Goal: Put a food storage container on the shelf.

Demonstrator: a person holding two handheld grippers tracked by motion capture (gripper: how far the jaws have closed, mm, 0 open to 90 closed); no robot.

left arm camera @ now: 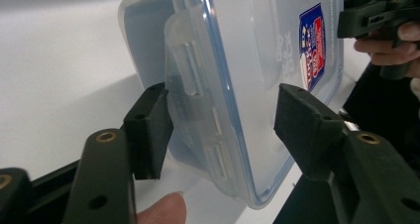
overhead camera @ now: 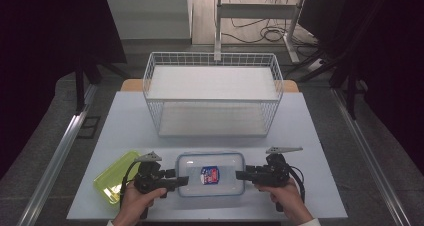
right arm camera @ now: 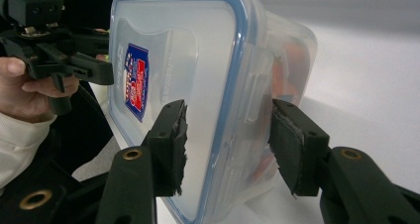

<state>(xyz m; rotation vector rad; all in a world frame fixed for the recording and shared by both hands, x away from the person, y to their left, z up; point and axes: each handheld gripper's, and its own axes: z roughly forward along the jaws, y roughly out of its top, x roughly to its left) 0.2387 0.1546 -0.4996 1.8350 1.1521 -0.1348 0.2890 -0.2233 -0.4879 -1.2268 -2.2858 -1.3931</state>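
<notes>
Sticker location: we find one blue, red and white sticker (overhead camera: pixel 210 175) on the lid of the clear container (overhead camera: pixel 186 161).
Sticker text: we see white lettering on it in both claw views, but it is too small and blurred for us to read.
Embossed marks: we make out faint raised marks on the lid beside the sticker; unreadable.

Clear lidded container (overhead camera: pixel 210 174) with blue rim and red-blue label sits on pale table (overhead camera: pixel 125 121), near edge, centre. Left gripper (overhead camera: pixel 181 181) at its 9 o'clock end, right gripper (overhead camera: pixel 241 175) at its 3 o'clock end, both level, pointing inward. Green tray (overhead camera: pixel 111 178) at 9 o'clock beyond left gripper. White wire basket (overhead camera: pixel 213 93) at 12 o'clock, well apart.
</notes>
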